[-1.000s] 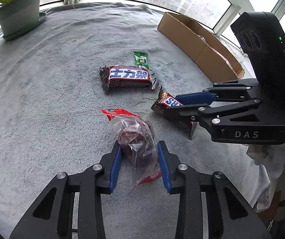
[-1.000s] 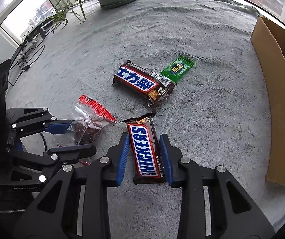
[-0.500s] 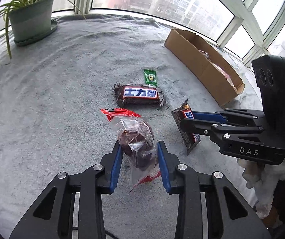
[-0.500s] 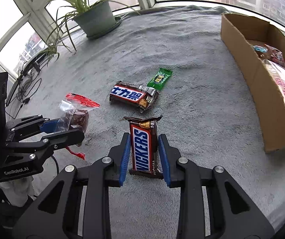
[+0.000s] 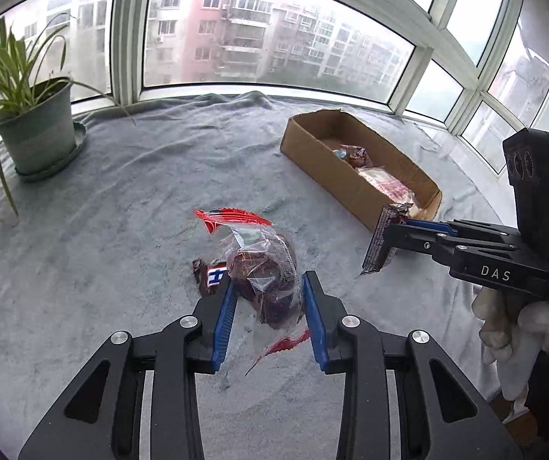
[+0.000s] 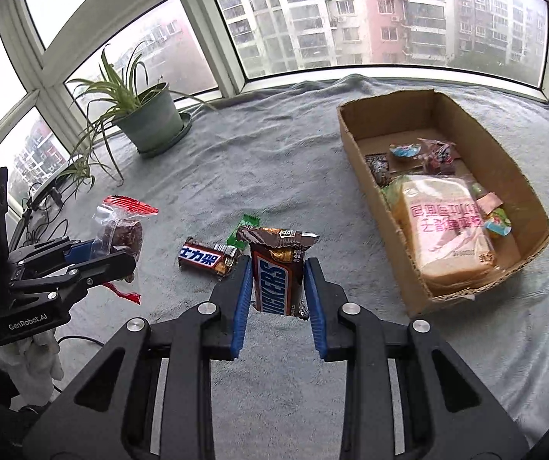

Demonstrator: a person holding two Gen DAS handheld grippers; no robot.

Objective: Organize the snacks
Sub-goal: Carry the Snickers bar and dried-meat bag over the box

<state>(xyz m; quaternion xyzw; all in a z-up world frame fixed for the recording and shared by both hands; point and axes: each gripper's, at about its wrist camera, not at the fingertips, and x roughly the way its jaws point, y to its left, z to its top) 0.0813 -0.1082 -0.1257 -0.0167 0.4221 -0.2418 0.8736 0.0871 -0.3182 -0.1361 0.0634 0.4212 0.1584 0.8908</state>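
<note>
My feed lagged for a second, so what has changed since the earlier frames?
Both hand-held grippers rose off the blanket with their loads: the left hand-held gripper lifted the clear snack bag, the right hand-held gripper the Snickers bar. Both grips stayed closed. The second chocolate bar, green packet, cardboard box and plant stayed put.

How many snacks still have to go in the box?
Several snacks already lie in the cardboard box, including a big bread bag. In hand: the right hand-held gripper holds a Snickers bar, and the left hand-held gripper holds a clear bag of dark treats. Left on the blanket: a blue-label Snickers and a small green packet.
</note>
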